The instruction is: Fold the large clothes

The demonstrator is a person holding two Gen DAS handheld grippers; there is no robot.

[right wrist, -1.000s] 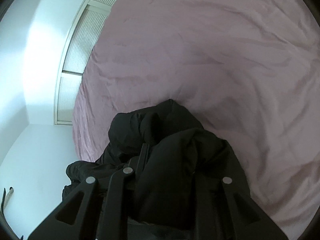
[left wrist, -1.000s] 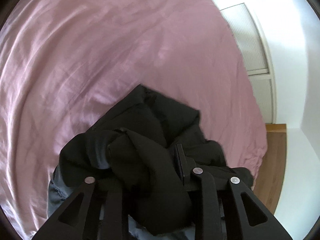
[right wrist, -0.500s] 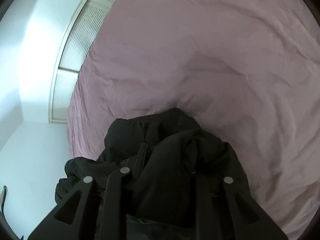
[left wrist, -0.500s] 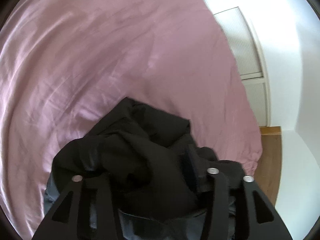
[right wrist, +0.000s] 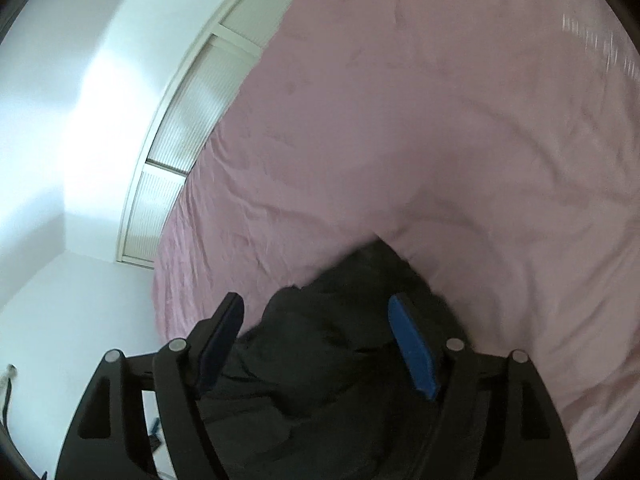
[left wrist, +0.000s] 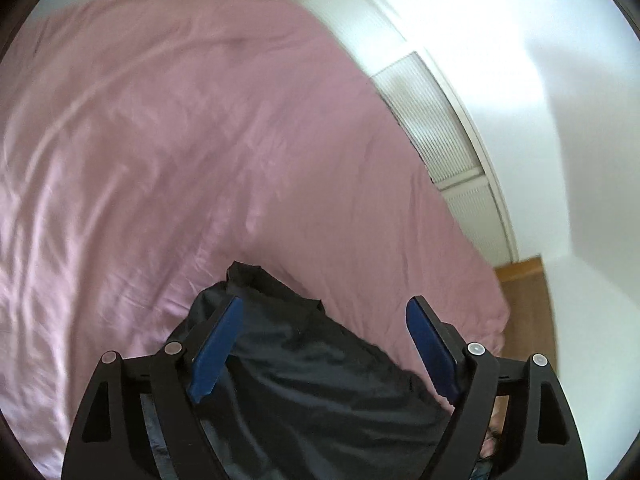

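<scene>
A black garment [left wrist: 312,364] lies bunched on the pink bed sheet [left wrist: 168,152] near the bed's near edge. My left gripper [left wrist: 324,320] is open above it, blue pads apart, holding nothing. In the right wrist view the same black garment [right wrist: 340,360] lies under my right gripper [right wrist: 316,316], which is also open and empty. The garment's lower part is hidden behind the gripper bodies.
The pink sheet [right wrist: 440,140] covers the bed. A white wall with a ribbed panel [left wrist: 440,120] runs along the bed's side, also in the right wrist view [right wrist: 184,128]. Wooden floor [left wrist: 524,304] shows past the bed corner.
Both grippers were shut on bunched black cloth; now both are open and the garment has dropped onto the sheet. Both views have tilted up toward the wall.
</scene>
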